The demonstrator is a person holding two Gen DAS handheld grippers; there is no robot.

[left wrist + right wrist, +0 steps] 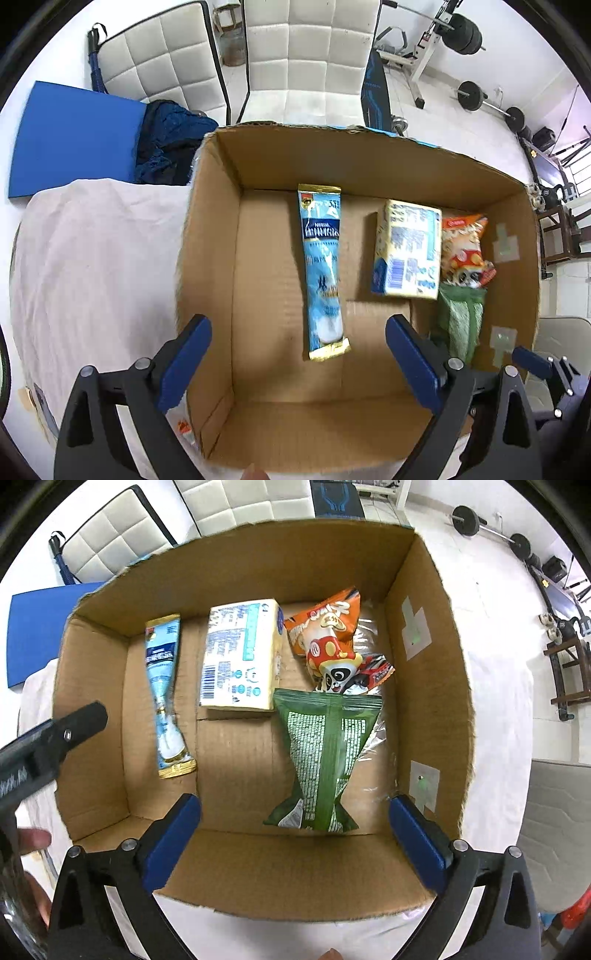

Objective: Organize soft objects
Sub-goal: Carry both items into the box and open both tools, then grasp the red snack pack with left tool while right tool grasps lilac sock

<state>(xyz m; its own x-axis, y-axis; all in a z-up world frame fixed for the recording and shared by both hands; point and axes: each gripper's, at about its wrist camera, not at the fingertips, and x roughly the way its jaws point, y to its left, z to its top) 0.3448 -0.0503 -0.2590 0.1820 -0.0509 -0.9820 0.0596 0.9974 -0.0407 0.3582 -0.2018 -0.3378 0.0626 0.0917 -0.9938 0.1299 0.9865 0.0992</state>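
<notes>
An open cardboard box (210, 236) (436, 664) stands on a white cloth. In it lie a long light-blue sachet (323, 269) (166, 694), a pale yellow packet (408, 247) (242, 657), an orange snack bag (463, 247) (327, 627) and a green snack bag (461, 321) (325, 753). My left gripper (298, 363) is open and empty above the box's near left part. My right gripper (294, 843) is open and empty above the near wall, just short of the green bag. The left gripper's body (48, 734) shows at the left of the right wrist view.
The white cloth (92, 266) covers the surface around the box. A blue mat (74, 140) and dark blue fabric (170, 144) lie behind on the left. White padded chairs (303, 55) and gym weights (469, 96) stand beyond.
</notes>
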